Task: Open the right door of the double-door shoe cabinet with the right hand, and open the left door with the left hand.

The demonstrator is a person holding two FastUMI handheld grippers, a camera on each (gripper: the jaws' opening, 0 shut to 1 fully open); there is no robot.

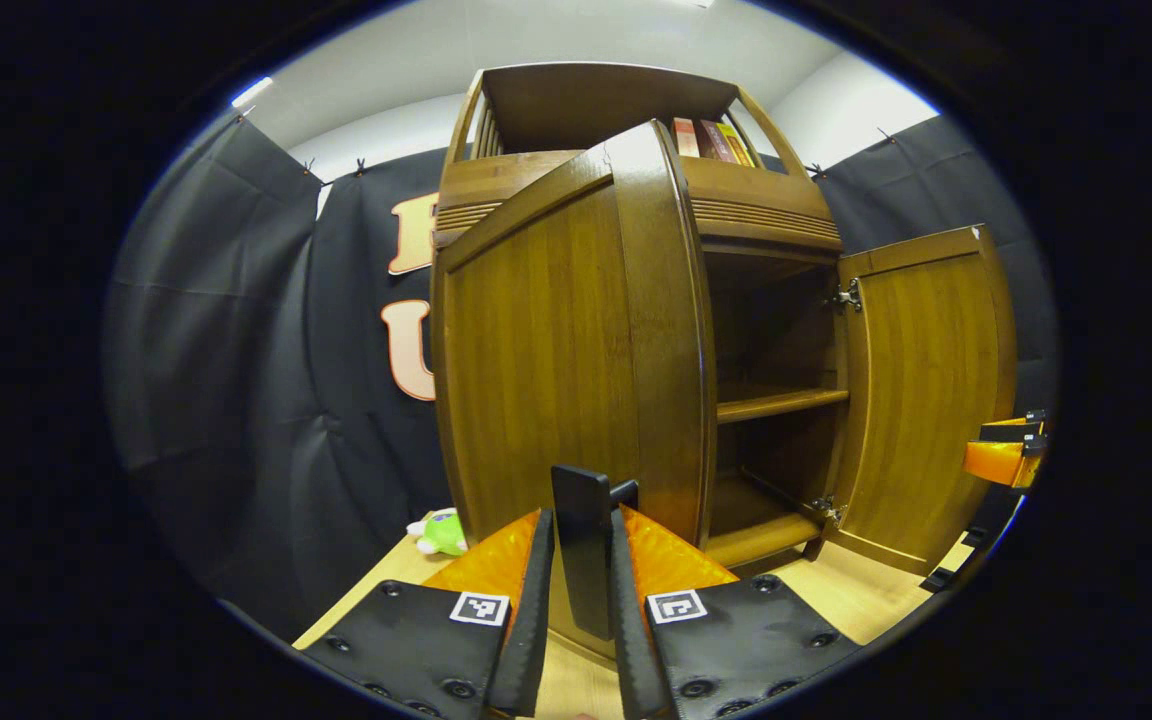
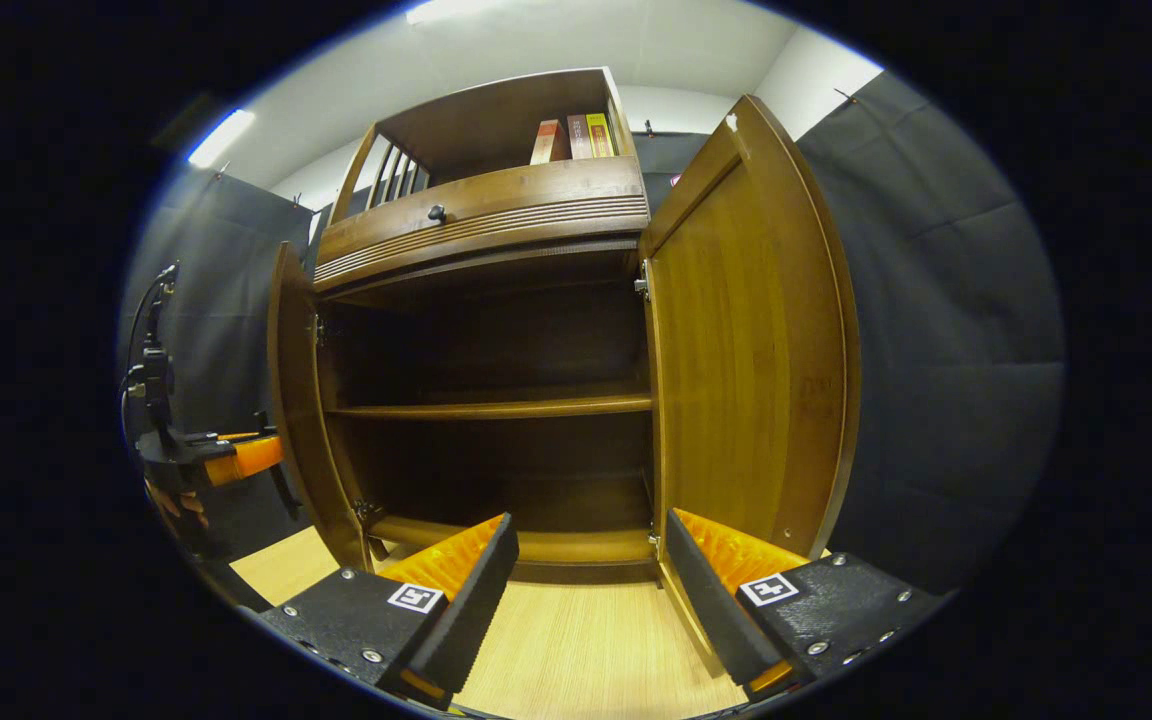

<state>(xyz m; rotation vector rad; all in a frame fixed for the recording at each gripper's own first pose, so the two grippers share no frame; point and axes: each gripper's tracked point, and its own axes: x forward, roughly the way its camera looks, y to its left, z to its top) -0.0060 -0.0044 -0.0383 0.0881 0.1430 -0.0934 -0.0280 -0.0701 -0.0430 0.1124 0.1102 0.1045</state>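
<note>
Doors of the brown wooden double-door shoe cabinet [image 2: 496, 330] are both standing open. In the left gripper view, a small green and white plush toy [image 1: 441, 532] is lying on the pale wooden floor [image 1: 866, 600], off to the left of the jaws and beside the cabinet's base. The left gripper [image 1: 584, 570] is closing its jaws on a dark upright handle [image 1: 584, 560], with both fingers pressing its sides; this handle is sitting on the glossy brown left door [image 1: 556, 370], which is rising straight ahead of the jaws and swung out toward the camera. To the right of the jaws, the cabinet's dark inside is showing, with a wooden shelf [image 1: 781, 403] crossing it. Farther right, the brown right door [image 1: 931, 400] is hanging wide open on its metal hinges [image 1: 846, 296]. Above, a row of books [image 1: 711, 140] is standing in the open top compartment.

In the right gripper view, the left gripper is showing far off to the left of the jaws, just beside the open left door's edge. The right gripper [image 2: 591, 560] is holding its jaws wide apart, gripping nothing, above the floor in front of the cabinet. Straight ahead between the jaws, the cabinet's bottom ledge is lying. The right door is standing just beyond the right-hand jaw, swung fully open. A small dark knob [image 2: 436, 213] is sitting on the drawer front above the doors.
</note>
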